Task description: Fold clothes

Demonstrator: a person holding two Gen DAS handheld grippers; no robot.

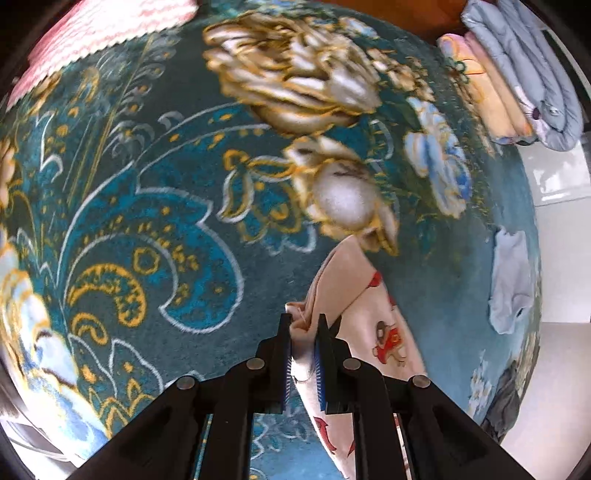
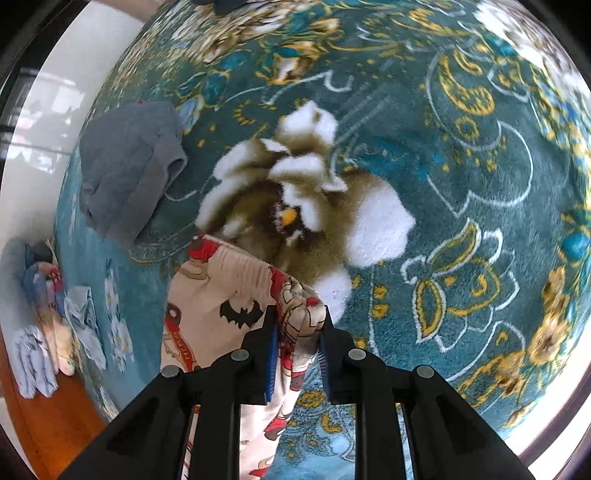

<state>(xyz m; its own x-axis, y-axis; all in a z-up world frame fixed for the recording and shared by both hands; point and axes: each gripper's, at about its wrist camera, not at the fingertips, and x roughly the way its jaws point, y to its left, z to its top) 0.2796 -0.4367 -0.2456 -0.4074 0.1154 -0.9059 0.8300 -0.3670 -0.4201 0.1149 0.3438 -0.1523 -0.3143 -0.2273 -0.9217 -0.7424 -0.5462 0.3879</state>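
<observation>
- Left wrist view had the left gripper (image 1: 303, 322) clamped nearly shut on a bunched edge of the cream printed garment (image 1: 373, 332), cloth squeezed right between the blue pads.
- From there the garment hung down and off to the right, over the teal floral carpet (image 1: 147, 206).
- Over on the right gripper (image 2: 298, 314), the jaws were pinching a gathered fold of the same garment (image 2: 221, 291), the bit with the bat logo and red cartoon prints; it drooped to the left.
- A rumpled grey garment (image 2: 129, 166) lay on the carpet, far left of that gripper and well apart from it.
- Small pale blue cloth (image 1: 511, 280) sat near the carpet's right edge.
- Folded stack (image 1: 517, 77) of blue, pink and yellow pieces was parked at the far right.
- Pink-and-white textured fabric (image 1: 99, 33) showed at the far left corner.
</observation>
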